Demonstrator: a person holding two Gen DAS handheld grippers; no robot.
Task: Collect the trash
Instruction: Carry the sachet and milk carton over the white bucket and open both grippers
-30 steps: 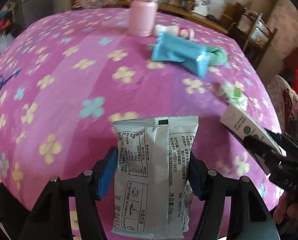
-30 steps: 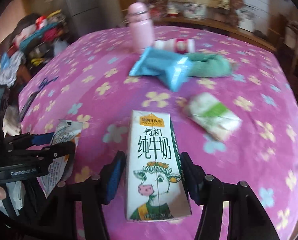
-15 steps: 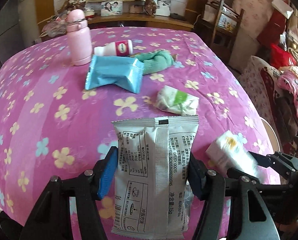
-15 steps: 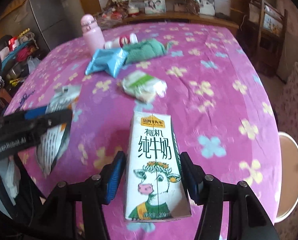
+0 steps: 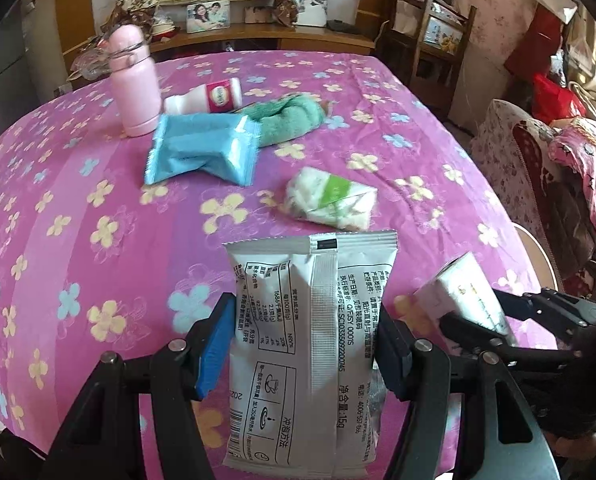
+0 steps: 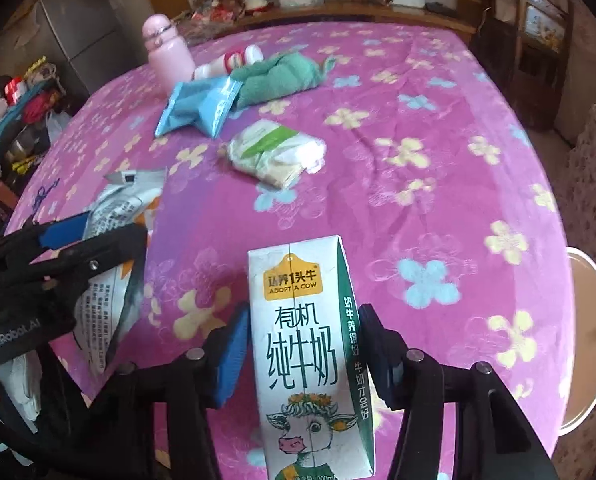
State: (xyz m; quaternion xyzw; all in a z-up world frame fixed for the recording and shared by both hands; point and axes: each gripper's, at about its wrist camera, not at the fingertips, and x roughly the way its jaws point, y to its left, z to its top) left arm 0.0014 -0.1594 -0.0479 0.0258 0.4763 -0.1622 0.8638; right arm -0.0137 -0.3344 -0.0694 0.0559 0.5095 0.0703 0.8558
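Note:
My left gripper (image 5: 303,340) is shut on a white sachet (image 5: 309,344), held above the near edge of the pink flowered table (image 5: 78,240). My right gripper (image 6: 303,344) is shut on a white milk carton (image 6: 309,360). Each gripper shows in the other's view: the right one with the carton (image 5: 461,296), the left one with the sachet (image 6: 110,216). On the table lie a blue wrapper (image 5: 202,152), also in the right view (image 6: 198,108), and a white-green packet (image 5: 331,198), also in the right view (image 6: 276,152).
A pink flask (image 5: 134,80), a small white bottle with a pink label (image 5: 208,98) and a green cloth (image 5: 286,118) sit at the table's far side. A wooden chair (image 5: 429,40) and a covered sofa (image 5: 545,168) stand to the right. A round white stool (image 6: 589,344) is at the table's right edge.
Both grippers have swung to the right and pulled back, keeping their loads. The table items now sit farther off and more to the left in both views.

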